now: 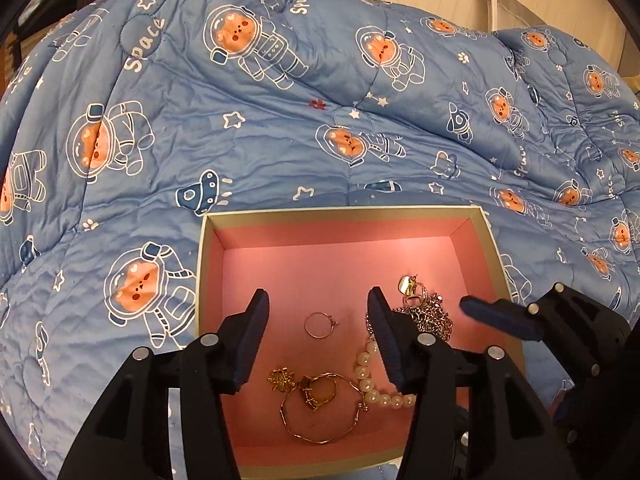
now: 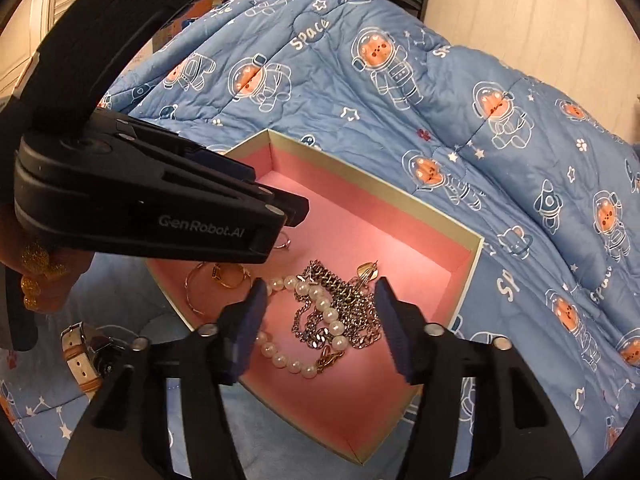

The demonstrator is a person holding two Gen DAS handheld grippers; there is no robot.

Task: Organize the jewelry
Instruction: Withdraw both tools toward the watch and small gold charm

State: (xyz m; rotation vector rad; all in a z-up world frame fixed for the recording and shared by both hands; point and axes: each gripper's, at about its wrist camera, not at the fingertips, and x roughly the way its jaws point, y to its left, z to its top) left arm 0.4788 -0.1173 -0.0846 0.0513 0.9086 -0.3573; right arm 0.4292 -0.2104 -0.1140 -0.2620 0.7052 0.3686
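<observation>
Jewelry sits in an open pink-lined box (image 1: 494, 240) on a bed, resting on a blue quilt (image 1: 240, 128) printed with astronaut bears. Inside the box: thin ring (image 1: 319, 325) near the middle, gold bangle (image 1: 320, 434) with a gold ring (image 1: 318, 394) and a gold charm (image 1: 281, 379) at the near side, pearl bracelet (image 1: 370, 384) beside them, silver chain (image 1: 434, 316) piled at the right with a gold heart pendant (image 1: 407, 285) at its far end. Chain and pearls overlap in the right wrist view.

Left tool (image 1: 318, 334) is released, fingers apart over the box with the thin ring between them, nothing gripped. Right tool (image 2: 320, 320) is also released, fingers spread either side of the pearl and chain pile, not pressing it.

Outside the box, on the quilt to the left in the right wrist view, lies a watch (image 2: 82, 356) with a tan strap. A hand (image 2: 38, 276) with gold glitter nails shows at that view's left edge.
</observation>
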